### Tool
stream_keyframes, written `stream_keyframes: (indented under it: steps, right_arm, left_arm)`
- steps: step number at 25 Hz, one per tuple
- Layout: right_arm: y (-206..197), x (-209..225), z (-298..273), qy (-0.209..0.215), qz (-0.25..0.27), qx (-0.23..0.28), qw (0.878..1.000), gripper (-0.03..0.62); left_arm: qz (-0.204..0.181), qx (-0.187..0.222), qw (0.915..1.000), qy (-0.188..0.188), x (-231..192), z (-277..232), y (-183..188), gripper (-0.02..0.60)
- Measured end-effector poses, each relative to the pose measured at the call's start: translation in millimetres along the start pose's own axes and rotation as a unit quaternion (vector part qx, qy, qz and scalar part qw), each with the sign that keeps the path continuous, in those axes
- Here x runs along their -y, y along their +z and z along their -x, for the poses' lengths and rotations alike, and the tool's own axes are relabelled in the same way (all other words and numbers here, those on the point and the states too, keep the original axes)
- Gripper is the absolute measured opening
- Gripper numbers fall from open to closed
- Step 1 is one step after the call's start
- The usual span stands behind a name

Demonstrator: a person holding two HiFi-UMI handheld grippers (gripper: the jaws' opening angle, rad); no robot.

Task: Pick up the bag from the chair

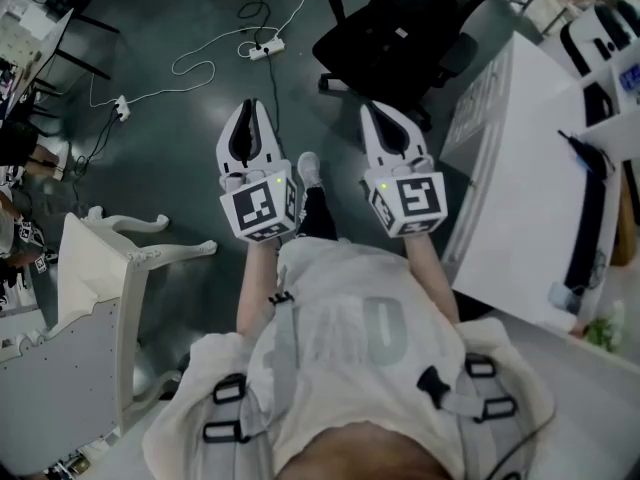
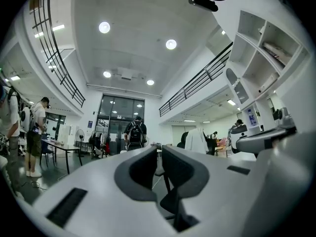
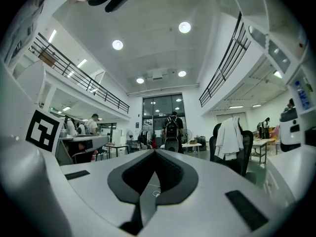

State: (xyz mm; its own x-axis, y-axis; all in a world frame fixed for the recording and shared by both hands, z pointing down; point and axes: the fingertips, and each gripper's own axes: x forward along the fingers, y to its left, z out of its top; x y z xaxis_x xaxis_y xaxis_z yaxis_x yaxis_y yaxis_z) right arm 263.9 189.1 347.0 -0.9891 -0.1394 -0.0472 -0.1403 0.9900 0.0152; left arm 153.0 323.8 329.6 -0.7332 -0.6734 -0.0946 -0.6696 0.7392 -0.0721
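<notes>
A black office chair [image 1: 390, 28] stands on the dark floor just ahead of both grippers. Something dark with a small white label lies on its seat; I cannot tell whether it is the bag. In the gripper views the same chair [image 3: 242, 149] [image 2: 185, 139] has a white garment [image 3: 228, 137] draped over its backrest. My left gripper [image 1: 250, 106] [image 2: 157, 148] and right gripper [image 1: 378, 108] [image 3: 155, 152] are held side by side at waist height, pointing forward. Both are shut with nothing between the fingers and stand apart from the chair.
A white desk [image 1: 520, 168] runs along the right. A white ornate chair [image 1: 100, 288] stands at the left. Cables and a power strip [image 1: 265, 48] lie on the floor ahead. A person with a backpack [image 3: 171, 127] and others stand far off.
</notes>
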Motion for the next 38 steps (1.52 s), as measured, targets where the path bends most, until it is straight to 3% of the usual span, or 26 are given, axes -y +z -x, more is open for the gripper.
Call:
stream_keyframes:
  steps: [4,8,10,15,20,30,38]
  right_arm:
    - [-6,11,-11,-0.015,-0.014,-0.005,1.000,0.006]
    - [-10,3,-26,0.031,-0.005,0.001,1.000,0.006]
    - [-14,6,-39,0.030,0.001,-0.004,1.000,0.006]
    - [-20,12,-81,0.024,-0.004,-0.026,0.999,0.006]
    - [-18,25,-142,0.034,0.001,-0.020,0.999,0.006]
    - [-16,59,-275,0.007,0.003,-0.044,0.999,0.006]
    - [-27,84,-388,-0.001,-0.002,-0.066,0.998,0.006]
  left_arm:
    - [0.011,-0.006,0.9999,-0.007,-3,-23,-6,0.034]
    - [0.026,0.001,0.9994,-0.021,-3,-45,-10,0.034]
    - [0.040,0.008,0.9986,-0.033,-1,-59,-13,0.034]
    - [0.026,0.011,0.9982,-0.053,0,-95,-21,0.034]
    - [0.035,0.022,0.9961,-0.079,-18,-146,-19,0.034]
    - [0.040,0.001,0.9967,-0.071,-84,-270,-31,0.034]
    - [0.051,-0.032,0.9957,-0.071,-132,-375,-66,0.034]
